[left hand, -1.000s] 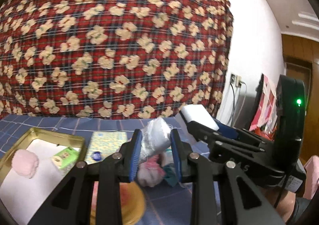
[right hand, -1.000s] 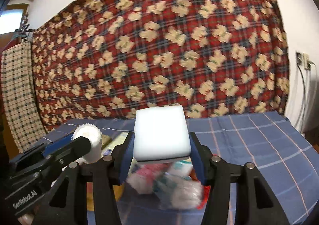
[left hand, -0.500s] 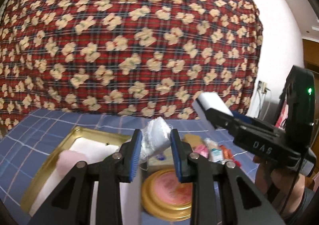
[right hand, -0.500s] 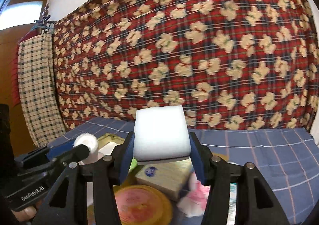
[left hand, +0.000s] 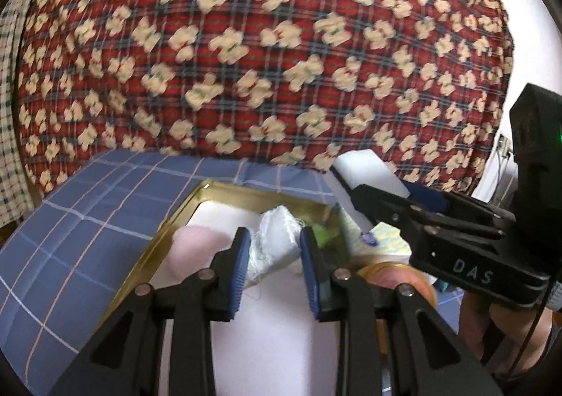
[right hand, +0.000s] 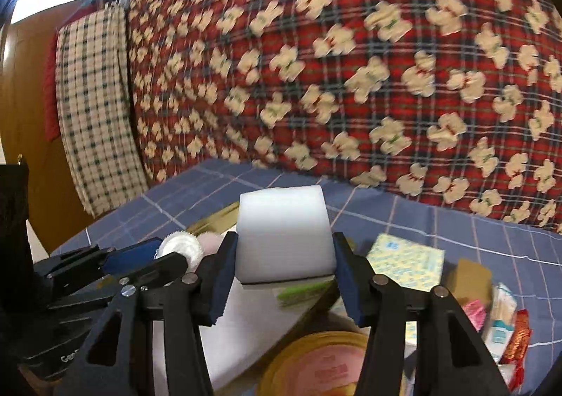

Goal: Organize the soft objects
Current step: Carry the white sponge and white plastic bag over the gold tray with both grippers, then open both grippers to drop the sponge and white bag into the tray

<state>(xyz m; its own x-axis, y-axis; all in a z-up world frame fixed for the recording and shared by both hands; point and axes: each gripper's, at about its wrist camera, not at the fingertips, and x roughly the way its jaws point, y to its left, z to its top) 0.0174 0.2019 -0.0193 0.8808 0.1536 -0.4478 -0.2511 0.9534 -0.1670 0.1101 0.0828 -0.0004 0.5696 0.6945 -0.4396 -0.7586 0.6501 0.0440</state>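
Both views have swung over the gold tray (left hand: 182, 209) — left hand-held gripper (left hand: 275, 248) pinches a gauze roll (left hand: 277, 238), right hand-held gripper (right hand: 283, 266) clamps a white sponge (right hand: 282, 234). Next: lower into the tray, release.

white sponge (right hand: 284, 234), gold tray (left hand: 168, 238), blue checked tablecloth (left hand: 87, 220).
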